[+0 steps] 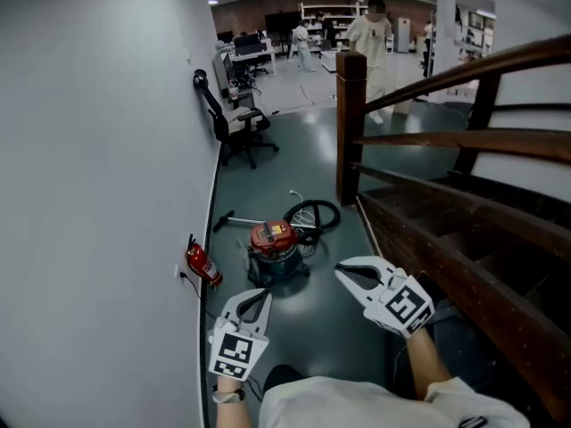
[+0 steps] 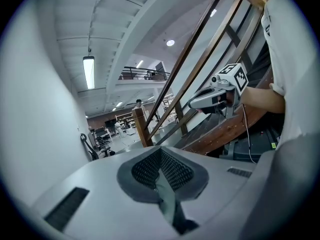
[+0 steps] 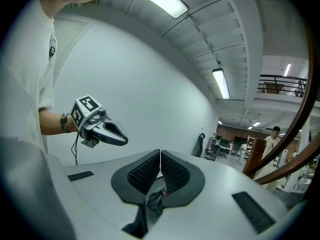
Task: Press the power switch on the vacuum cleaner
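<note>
Dark floor (image 1: 312,163) carries the vacuum cleaner (image 1: 273,246) ahead of left gripper (image 1: 258,294) and right gripper (image 1: 344,274) (both closed, empty): step nearer, then press squarely.

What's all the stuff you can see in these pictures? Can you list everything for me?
vacuum cleaner: one, red top on a dark drum, on the floor ahead
hose: one, black, coiled behind the vacuum cleaner
fire extinguisher: one, red, low by the left wall
office chair: one, black, by the wall farther back
stair railing: one, brown wood, on the right
people: at least two, in white, at the far end of the room
left gripper: one, white and grey, low left, jaws shut, empty
right gripper: one, white and grey, low right, jaws shut, empty
</note>
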Motion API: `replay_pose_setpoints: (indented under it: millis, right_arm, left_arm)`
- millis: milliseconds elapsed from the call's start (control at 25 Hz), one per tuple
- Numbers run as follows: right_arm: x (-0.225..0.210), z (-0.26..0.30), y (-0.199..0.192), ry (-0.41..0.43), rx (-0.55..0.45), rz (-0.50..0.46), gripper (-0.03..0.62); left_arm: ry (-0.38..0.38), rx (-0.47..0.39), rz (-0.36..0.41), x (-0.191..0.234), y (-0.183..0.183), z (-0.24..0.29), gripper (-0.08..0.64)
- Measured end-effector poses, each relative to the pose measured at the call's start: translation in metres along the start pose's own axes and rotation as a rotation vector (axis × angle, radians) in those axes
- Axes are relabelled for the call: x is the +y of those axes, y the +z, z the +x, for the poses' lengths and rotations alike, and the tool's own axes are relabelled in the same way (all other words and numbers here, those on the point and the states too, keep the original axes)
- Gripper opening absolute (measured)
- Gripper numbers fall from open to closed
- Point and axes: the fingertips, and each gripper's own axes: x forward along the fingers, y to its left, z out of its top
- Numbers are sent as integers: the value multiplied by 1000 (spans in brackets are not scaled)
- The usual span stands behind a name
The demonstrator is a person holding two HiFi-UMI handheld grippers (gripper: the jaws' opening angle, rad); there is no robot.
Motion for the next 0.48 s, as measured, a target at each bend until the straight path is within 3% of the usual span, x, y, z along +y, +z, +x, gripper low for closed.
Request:
replay_pose_setpoints:
  millis: [480]
  right_arm:
    - [-56,21,-27,-30,39,23,29]
  left_arm:
    - [0,-14,-38,31,3,61,2]
